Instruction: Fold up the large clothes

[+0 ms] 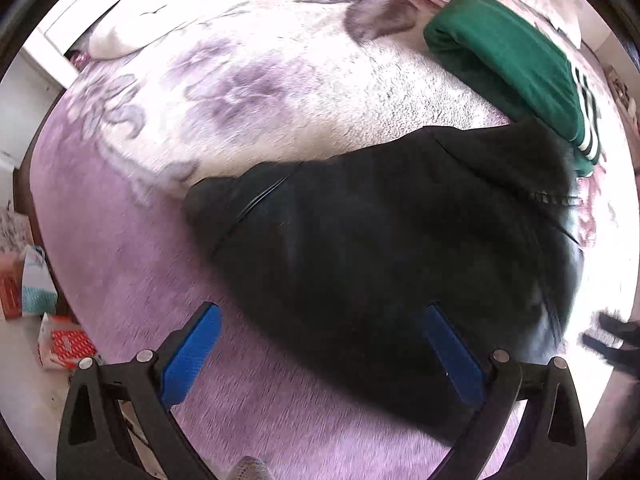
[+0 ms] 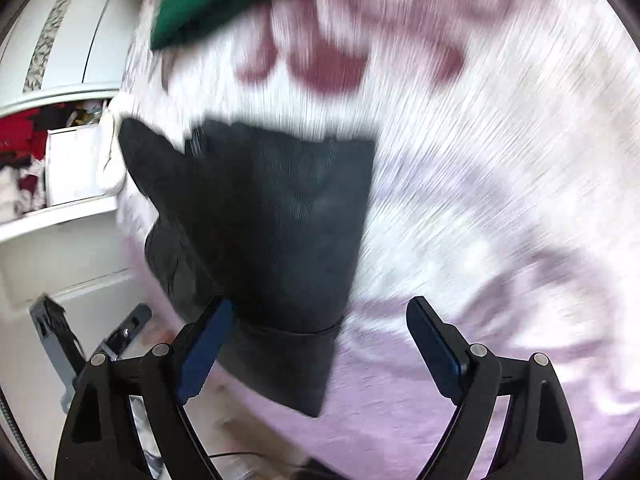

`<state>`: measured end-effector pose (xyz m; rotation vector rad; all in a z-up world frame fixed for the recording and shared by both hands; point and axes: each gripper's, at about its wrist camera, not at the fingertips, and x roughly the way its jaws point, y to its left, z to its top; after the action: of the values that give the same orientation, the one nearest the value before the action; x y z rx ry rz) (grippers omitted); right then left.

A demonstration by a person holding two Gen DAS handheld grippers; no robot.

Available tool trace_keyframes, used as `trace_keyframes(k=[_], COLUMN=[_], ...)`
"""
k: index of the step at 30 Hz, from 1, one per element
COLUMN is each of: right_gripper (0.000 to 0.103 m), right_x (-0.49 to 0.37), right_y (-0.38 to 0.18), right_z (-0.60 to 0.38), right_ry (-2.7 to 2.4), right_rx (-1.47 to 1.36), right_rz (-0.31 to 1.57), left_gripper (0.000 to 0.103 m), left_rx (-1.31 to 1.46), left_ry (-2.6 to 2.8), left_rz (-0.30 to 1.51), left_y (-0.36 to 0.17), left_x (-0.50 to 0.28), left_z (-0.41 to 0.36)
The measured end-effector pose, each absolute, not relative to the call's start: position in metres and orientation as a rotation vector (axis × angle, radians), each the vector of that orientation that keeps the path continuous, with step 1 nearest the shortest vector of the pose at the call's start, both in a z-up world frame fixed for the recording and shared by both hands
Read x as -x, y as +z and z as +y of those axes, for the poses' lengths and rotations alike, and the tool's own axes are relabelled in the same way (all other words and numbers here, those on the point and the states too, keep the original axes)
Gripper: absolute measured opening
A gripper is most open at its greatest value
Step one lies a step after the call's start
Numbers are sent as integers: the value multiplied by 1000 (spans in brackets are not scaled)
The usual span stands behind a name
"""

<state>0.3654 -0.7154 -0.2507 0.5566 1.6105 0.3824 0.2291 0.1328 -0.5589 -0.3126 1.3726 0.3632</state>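
Pointing down at a lilac floral blanket (image 1: 120, 240), the left gripper (image 1: 324, 344) spreads its blue fingers (image 1: 192, 352) wide, empty, above a black garment (image 1: 400, 240) lying ahead. The right gripper (image 2: 320, 340), tilted downward, is likewise spread and empty. Only the left view shows a folded green garment (image 1: 508, 60) beyond; only the right shows a white wardrobe (image 2: 60, 32).
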Motion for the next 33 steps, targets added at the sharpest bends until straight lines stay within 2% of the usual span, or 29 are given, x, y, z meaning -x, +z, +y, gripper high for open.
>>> trace_keyframes(k=[2, 3, 4, 6, 9, 11, 13, 19, 23, 27, 29, 31, 33], right_gripper=[80, 68, 60, 54, 52, 42, 38, 38, 40, 64, 65, 64, 63], right_x=[-381, -391, -396, -406, -403, -409, -422, -429, -436, -415, -400, -389, -384], right_y=[-206, -196, -189, -192, -184, -206, -237, -244, -208, -141, -124, -161, -242], right_z=[-718, -714, -710, -677, -621, -596, -581, -559, -564, -603, -621, -634, -630], right_ry=[473, 548, 630, 718, 617, 471, 359, 207, 182, 217, 178, 175, 117], right_rx=[-577, -605, -672, -777, -582, -402, -321, -104, -256, -418, -403, -393, -268], right_rz=[1518, 1515, 1529, 1583, 1642, 1702, 1752, 1788, 1840, 1732, 1693, 1669, 1684], left_gripper=[103, 103, 103, 103, 103, 103, 103, 103, 103, 103, 103, 103, 103], left_rx=[282, 274, 289, 345, 385, 397, 428, 491, 385, 293, 289, 287, 294], left_ry=[380, 388, 381, 368, 348, 326, 299, 218, 206, 163, 143, 137, 131], left_rz=[1405, 1426, 1440, 1455, 1475, 1487, 1507, 1546, 1524, 1481, 1456, 1436, 1413], left_y=[-577, -586, -595, -607, -614, -618, -625, -631, -602, -578, -570, -567, -563], left_x=[-237, -238, -236, -227, -217, -213, -209, -206, -200, -215, -237, -258, -281], left_z=[134, 135, 138, 146, 159, 166, 176, 200, 218, 228, 233, 235, 236])
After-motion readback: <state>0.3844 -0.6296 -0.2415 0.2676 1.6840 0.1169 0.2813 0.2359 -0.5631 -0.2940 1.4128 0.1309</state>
